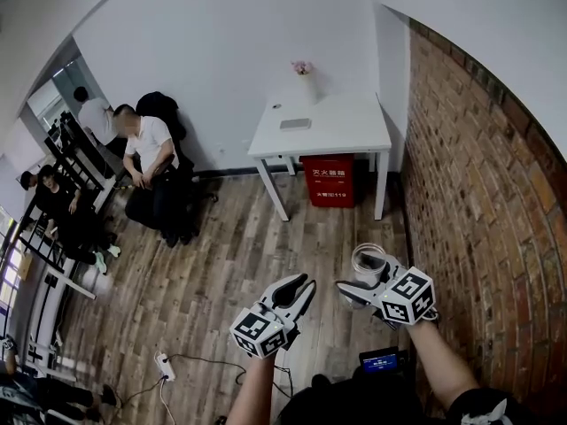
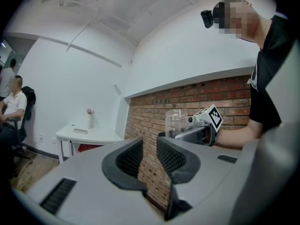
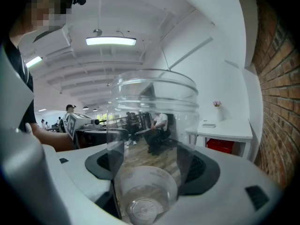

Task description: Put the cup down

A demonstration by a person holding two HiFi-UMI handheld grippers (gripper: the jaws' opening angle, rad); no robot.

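A clear plastic cup (image 3: pixel 152 125) stands upright between the jaws of my right gripper (image 3: pixel 153 165), whose pads press on its lower sides. In the head view the cup (image 1: pixel 368 262) hangs in the air over the wooden floor, held by the right gripper (image 1: pixel 361 283) close to the brick wall. My left gripper (image 1: pixel 301 289) floats just to the cup's left. Its jaws (image 2: pixel 150 156) stand a narrow gap apart with nothing between them. The left gripper view also shows the cup (image 2: pixel 176 122) in the right gripper (image 2: pixel 197 132) against the bricks.
A white table (image 1: pixel 341 131) stands ahead against the back wall, with a vase of pink flowers (image 1: pixel 304 78) and a flat grey object (image 1: pixel 295 124) on it and a red box (image 1: pixel 330 181) beneath. The brick wall (image 1: pixel 487 202) runs along the right. People sit at the left (image 1: pixel 151 162). A power strip (image 1: pixel 164 366) lies on the floor.
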